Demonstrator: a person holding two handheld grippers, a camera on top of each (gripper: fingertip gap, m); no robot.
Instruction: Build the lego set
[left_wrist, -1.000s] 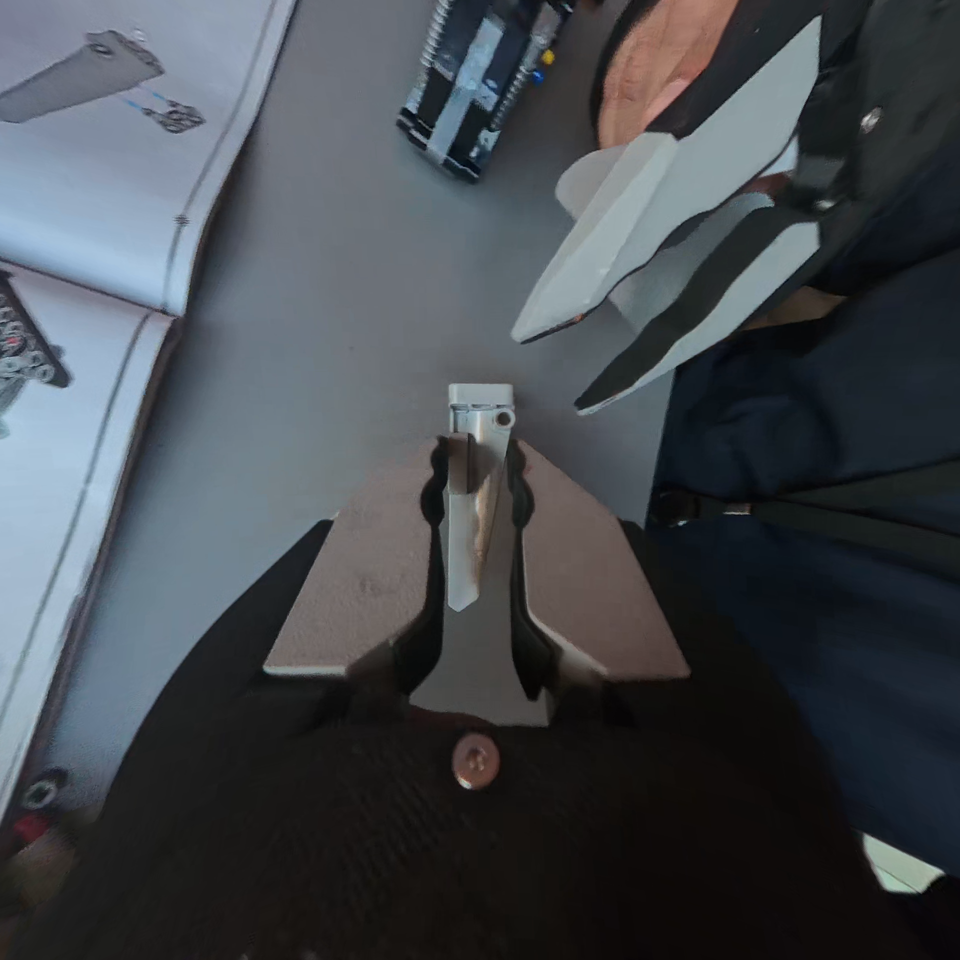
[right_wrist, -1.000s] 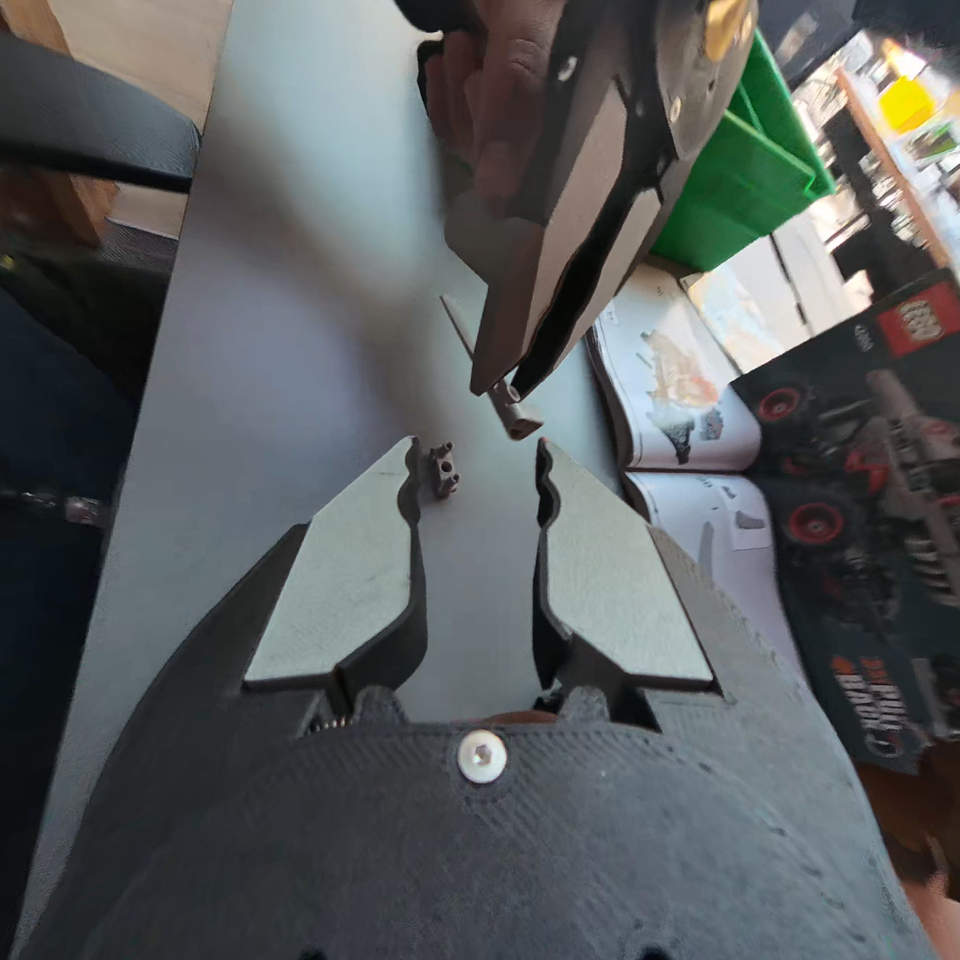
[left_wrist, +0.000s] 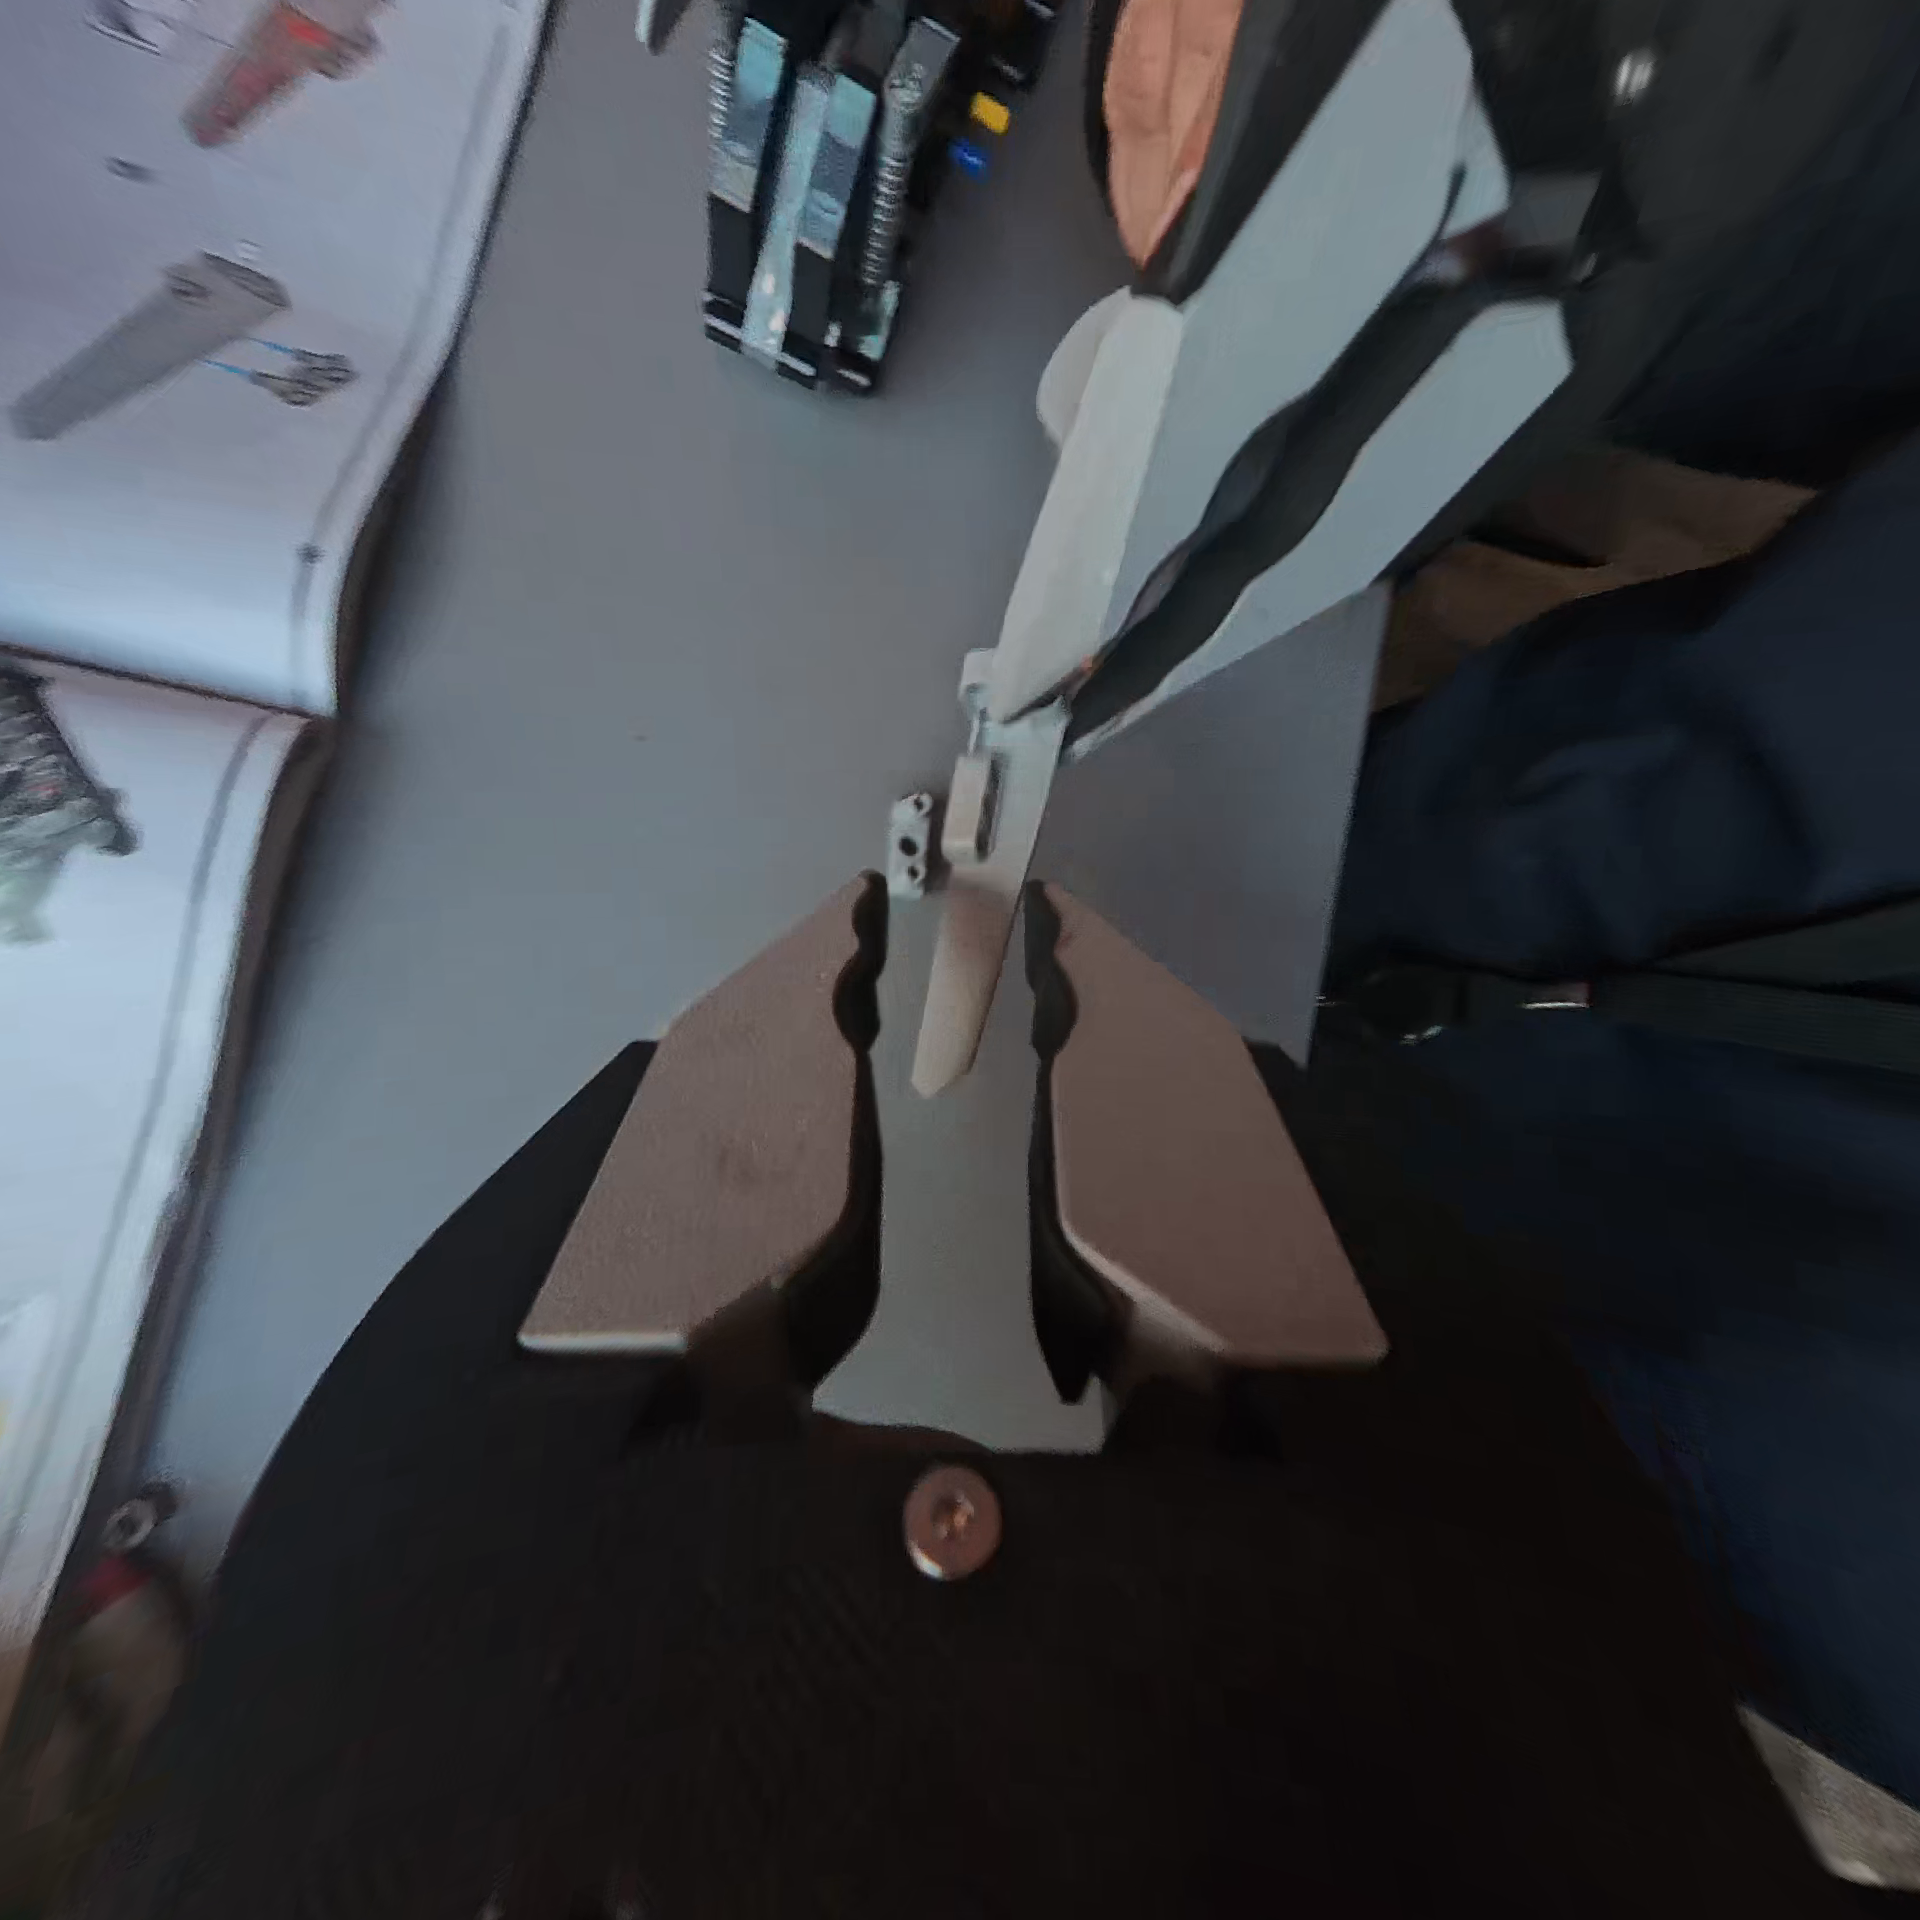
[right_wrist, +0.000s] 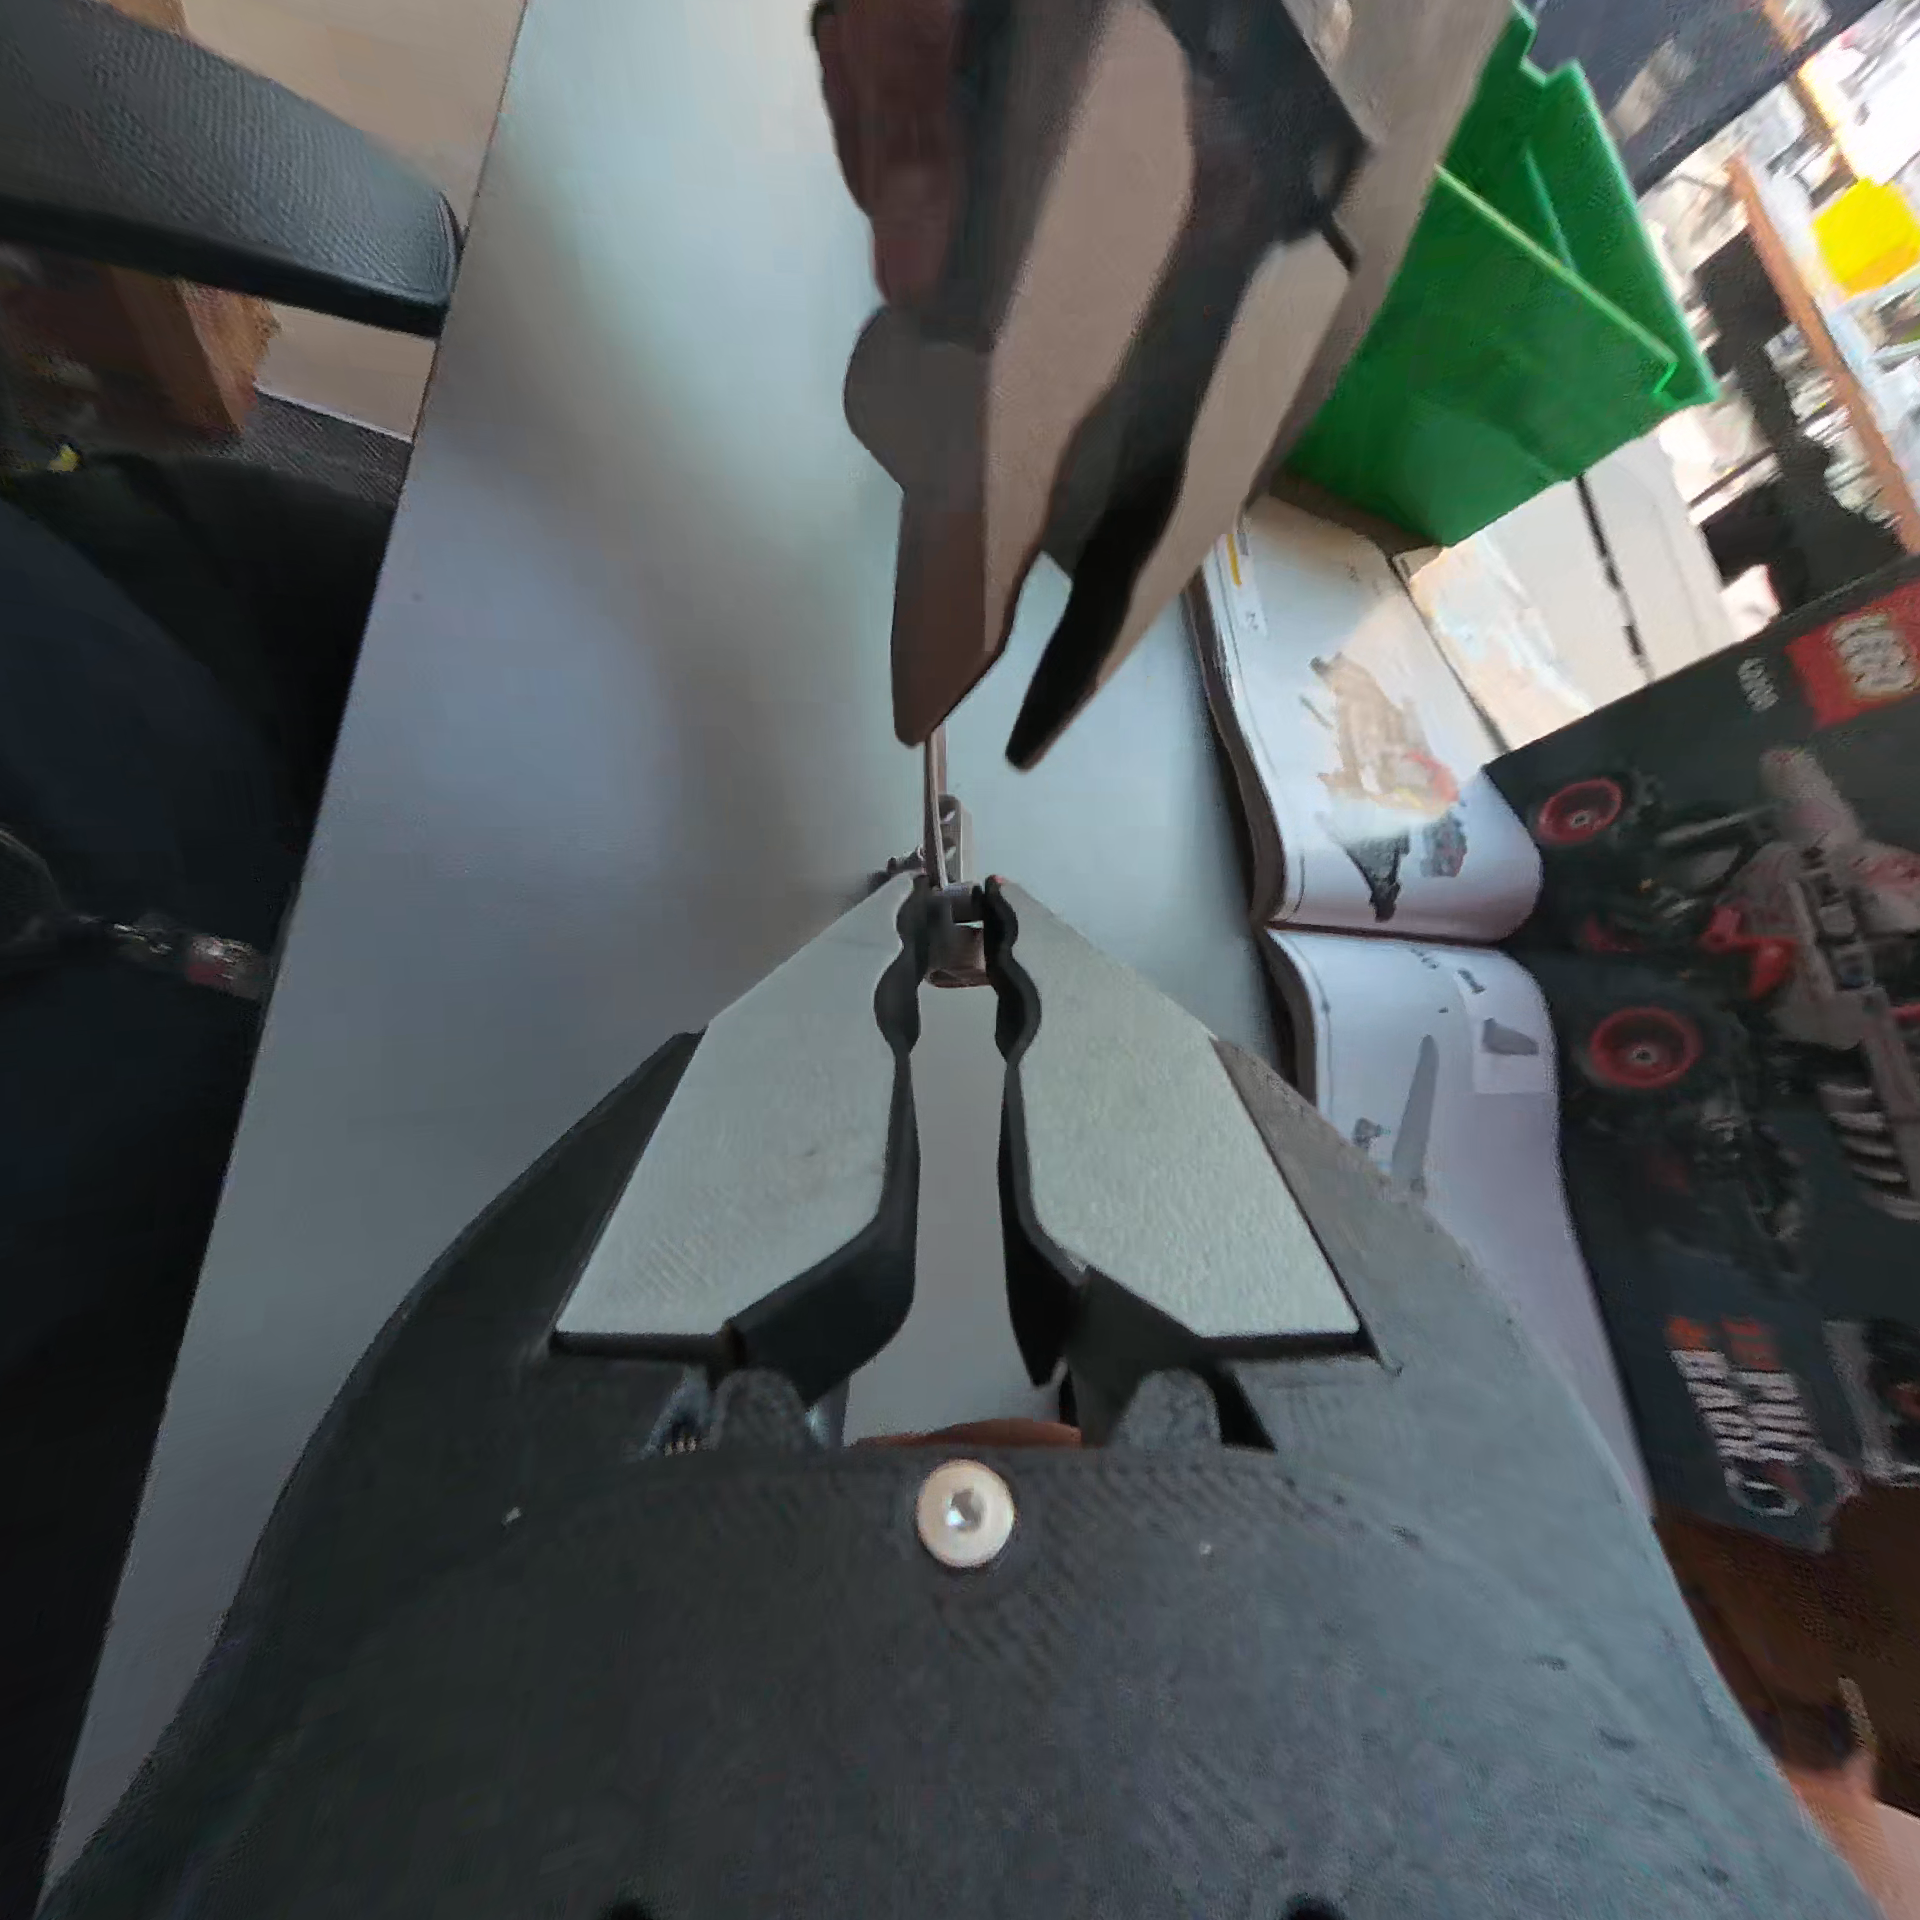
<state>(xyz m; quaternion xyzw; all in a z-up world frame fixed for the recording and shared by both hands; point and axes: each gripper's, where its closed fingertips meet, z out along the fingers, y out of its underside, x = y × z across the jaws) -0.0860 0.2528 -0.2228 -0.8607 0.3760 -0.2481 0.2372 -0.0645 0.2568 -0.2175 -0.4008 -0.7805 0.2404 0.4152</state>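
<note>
Handed over: let go by left gripper (left_wrist: 956, 888), now parted around the grey panel (left_wrist: 961, 987) at frame centre. Clamped instead at its far end by right gripper (right_wrist: 951, 909). Small grey connector (left_wrist: 912, 857) just beside, possibly touching; too blurred. Frees the left for fetching parts.

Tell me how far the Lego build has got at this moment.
Done: a black and grey sub-assembly stands farther along the table. In hand: the right gripper is shut on one end of a long grey panel; the left gripper is open around its other end. Left: a small grey connector lies loose beside the panel, not joined, and the booklet is open.
</note>
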